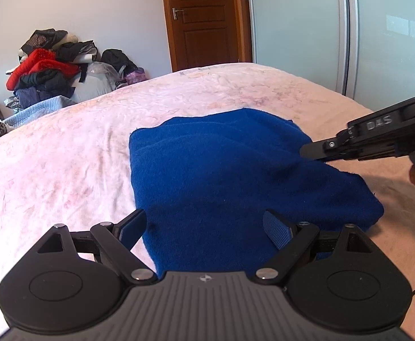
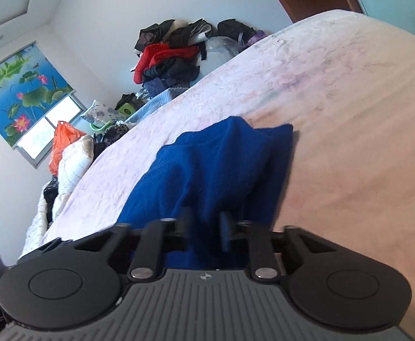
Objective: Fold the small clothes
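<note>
A folded blue knit garment (image 1: 236, 170) lies on the pink bedspread (image 1: 65, 156). My left gripper (image 1: 207, 224) is open, its fingers spread over the garment's near edge, with nothing between them. My right gripper (image 1: 309, 152) comes in from the right and its tips meet the garment's right side. In the right wrist view the right gripper (image 2: 206, 221) is shut on a raised fold of the blue garment (image 2: 221, 164), which bunches up between the narrow fingers.
A pile of clothes (image 1: 48, 71) and bags stands against the far wall beyond the bed. A wooden door (image 1: 204, 20) and a sliding wardrobe (image 1: 335, 34) are behind. Pillows and an orange bag (image 2: 62, 145) lie at the bed's left side.
</note>
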Motion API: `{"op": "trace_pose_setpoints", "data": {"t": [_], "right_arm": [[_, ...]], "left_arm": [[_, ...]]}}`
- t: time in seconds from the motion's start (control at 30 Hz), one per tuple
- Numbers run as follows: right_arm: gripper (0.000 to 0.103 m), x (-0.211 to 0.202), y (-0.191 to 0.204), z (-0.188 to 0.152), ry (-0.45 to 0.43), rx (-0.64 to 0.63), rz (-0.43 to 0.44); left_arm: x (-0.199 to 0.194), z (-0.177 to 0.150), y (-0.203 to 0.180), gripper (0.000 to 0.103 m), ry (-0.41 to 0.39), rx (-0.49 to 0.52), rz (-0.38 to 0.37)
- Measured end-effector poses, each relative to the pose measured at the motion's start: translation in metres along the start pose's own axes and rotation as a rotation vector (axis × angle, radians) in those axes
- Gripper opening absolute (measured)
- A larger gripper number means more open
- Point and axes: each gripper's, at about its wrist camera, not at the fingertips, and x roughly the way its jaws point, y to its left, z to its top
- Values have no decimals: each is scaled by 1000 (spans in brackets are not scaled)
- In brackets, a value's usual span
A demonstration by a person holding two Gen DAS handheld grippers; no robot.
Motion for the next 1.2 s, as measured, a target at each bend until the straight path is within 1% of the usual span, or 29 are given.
{"op": "trace_pose_setpoints", "data": {"t": [0.13,0.2,0.23,0.27,0.3,0.33,0.37,0.4,0.43,0.47,0.5,0.53,0.57,0.6,0.63,0.67,0.7,0.73,0.77,0.8,0.83,0.87,0.9,0.93,1.0,1.03,1.13,1.2], "right_arm": [[5,-3,-1,7,-66,-39,-94],[2,0,1,10,-82,-110,-191],[3,3,1,11,-79,-143,-223],[3,7,0,11,-52,-158,-219],[9,9,0,11,-33,-158,-220],[15,7,2,9,-53,-157,-241],[15,3,6,7,-70,-168,-254],[17,-2,12,5,-87,-191,-248],[17,-8,19,3,-108,-212,-218],[21,-12,25,0,-126,-224,-179],[28,-14,31,-2,-129,-237,-137],[31,-13,36,-4,-110,-257,-108],[40,-8,41,-7,-73,-286,-99],[41,-2,45,-11,-35,-316,-109],[41,6,45,-14,6,-346,-143],[40,13,44,-18,32,-362,-195],[42,16,41,-19,33,-356,-246],[47,15,40,-19,22,-329,-261],[45,11,41,-20,1,-295,-241],[47,6,43,-20,-23,-278,-210],[51,1,47,-21,-43,-275,-190],[58,-1,50,-23,-50,-287,-180],[65,-1,51,-25,-44,-305,-184],[68,2,50,-28,-27,-321,-197],[69,11,45,-33,33,-326,-236],[69,12,43,-35,47,-309,-253],[71,-1,37,-34,8,-238,-220],[83,-6,33,-35,-18,-215,-219]], "left_arm": [[0,1,-1,90,-8,7,-16],[3,-1,-3,90,7,22,-16],[4,-2,-5,90,14,27,-15],[5,-3,-6,90,16,36,-15],[5,-4,-7,90,16,49,-14],[4,-5,-8,90,11,58,-11],[3,-5,-7,90,2,58,-12],[2,-5,-6,90,-4,51,-17],[2,-6,-5,90,-4,42,-26],[3,-5,-3,90,3,34,-35],[5,-6,-3,90,14,33,-38],[6,-7,-4,90,21,36,-33],[7,-8,-5,90,24,42,-25],[7,-10,-6,90,25,50,-18],[7,-10,-7,90,23,53,-14],[6,-11,-8,90,22,53,-15],[5,-11,-8,90,24,51,-17],[5,-11,-8,90,27,49,-17],[4,-11,-8,90,29,47,-16],[4,-11,-7,90,31,43,-15],[5,-11,-7,90,34,36,-14],[6,-11,-6,90,38,27,-13],[6,-11,-5,90,41,19,-13],[6,-11,-5,91,44,14,-12],[5,-11,-4,92,48,8,-8],[5,-11,-4,92,51,4,-7],[4,-11,0,93,58,-9,0],[5,-11,5,93,67,-26,4]]}}
